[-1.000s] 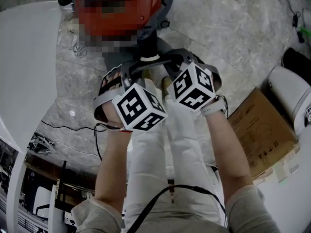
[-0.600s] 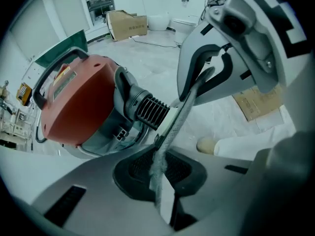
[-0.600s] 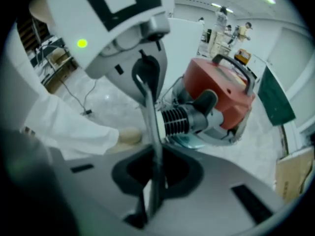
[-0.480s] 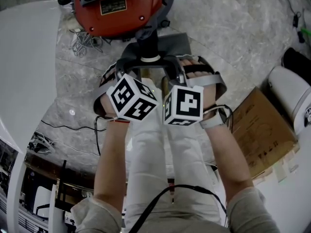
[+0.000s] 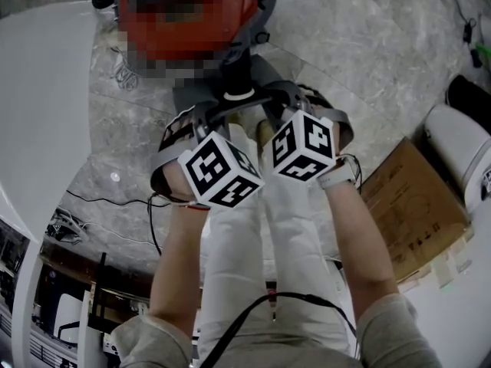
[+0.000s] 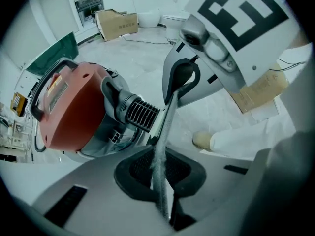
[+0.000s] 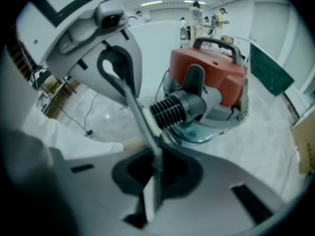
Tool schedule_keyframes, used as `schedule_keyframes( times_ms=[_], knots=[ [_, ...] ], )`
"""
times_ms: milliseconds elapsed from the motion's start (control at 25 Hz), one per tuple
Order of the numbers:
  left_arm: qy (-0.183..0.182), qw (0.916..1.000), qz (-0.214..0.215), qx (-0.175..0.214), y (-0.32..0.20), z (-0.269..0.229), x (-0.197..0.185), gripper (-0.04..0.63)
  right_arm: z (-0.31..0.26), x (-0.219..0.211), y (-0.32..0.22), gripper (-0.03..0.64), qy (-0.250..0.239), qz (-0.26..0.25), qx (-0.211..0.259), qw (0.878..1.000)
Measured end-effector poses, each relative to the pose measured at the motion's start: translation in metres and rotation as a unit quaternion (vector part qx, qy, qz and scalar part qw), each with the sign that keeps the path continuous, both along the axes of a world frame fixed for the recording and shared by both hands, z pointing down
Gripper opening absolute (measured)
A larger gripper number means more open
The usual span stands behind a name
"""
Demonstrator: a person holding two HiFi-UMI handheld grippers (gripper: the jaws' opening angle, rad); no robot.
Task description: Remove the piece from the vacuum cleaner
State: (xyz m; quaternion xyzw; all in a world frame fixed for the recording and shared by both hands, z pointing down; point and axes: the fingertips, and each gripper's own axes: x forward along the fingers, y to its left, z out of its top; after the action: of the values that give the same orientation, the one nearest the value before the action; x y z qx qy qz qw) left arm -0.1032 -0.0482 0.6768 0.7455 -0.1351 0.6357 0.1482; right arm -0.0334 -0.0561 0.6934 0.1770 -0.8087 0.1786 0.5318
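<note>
The red vacuum cleaner stands on the marble floor, with its black ribbed hose fitting pointing toward me. A thin grey felt-like piece spans between both grippers, just in front of that fitting and seen edge-on. My left gripper is shut on one end and has just closed a little tighter. My right gripper is shut on the other end. Both point down.
The person's legs in white trousers hang below the grippers. A cardboard box and a white appliance lie at the right. A white table edge and loose cables are on the left. People stand far off.
The right gripper has rolled, so its cube shows different faces than half a second ago. Both cubes sit slightly lower in the head view. The vacuum has not moved.
</note>
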Motion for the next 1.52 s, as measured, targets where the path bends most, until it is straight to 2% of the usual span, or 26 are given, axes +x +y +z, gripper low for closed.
schedule_keyframes(
  times_ms=[80, 160, 280, 480, 760, 1000, 1120, 1280, 1520],
  knots=[
    [0.002, 1.0, -0.006, 0.004, 0.002, 0.0, 0.001, 0.034, 0.001, 0.0, 0.001, 0.031, -0.013, 0.014, -0.012, 1.0],
    [0.006, 0.9998, -0.017, 0.002, 0.001, 0.002, 0.0, 0.034, 0.002, -0.001, 0.002, 0.031, -0.015, 0.008, -0.012, 1.0],
    [0.014, 0.9994, -0.031, -0.002, -0.001, 0.005, 0.0, 0.034, -0.003, 0.001, 0.004, 0.031, 0.016, -0.039, 0.018, 0.999],
    [0.009, 0.9991, -0.038, -0.016, 0.005, 0.02, -0.007, 0.034, -0.011, -0.003, 0.009, 0.029, 0.06, -0.113, 0.067, 0.99],
    [0.003, 0.9995, -0.029, -0.008, 0.016, 0.013, -0.007, 0.034, -0.017, -0.002, 0.018, 0.029, 0.048, -0.108, 0.061, 0.991],
    [0.01, 0.9992, -0.037, 0.009, 0.022, -0.013, -0.004, 0.034, -0.042, -0.001, 0.025, 0.029, 0.033, -0.106, 0.067, 0.992],
    [0.037, 0.9976, -0.057, 0.011, 0.03, -0.033, 0.001, 0.034, -0.061, 0.004, 0.03, 0.029, 0.026, -0.105, 0.068, 0.992],
    [0.097, 0.9888, -0.114, -0.005, 0.042, -0.064, 0.008, 0.034, -0.093, 0.008, 0.04, 0.029, 0.011, -0.099, 0.057, 0.993],
    [0.119, 0.9845, -0.128, 0.01, 0.059, -0.129, 0.017, 0.034, -0.153, 0.016, 0.055, 0.029, -0.003, -0.109, 0.069, 0.992]
  ],
)
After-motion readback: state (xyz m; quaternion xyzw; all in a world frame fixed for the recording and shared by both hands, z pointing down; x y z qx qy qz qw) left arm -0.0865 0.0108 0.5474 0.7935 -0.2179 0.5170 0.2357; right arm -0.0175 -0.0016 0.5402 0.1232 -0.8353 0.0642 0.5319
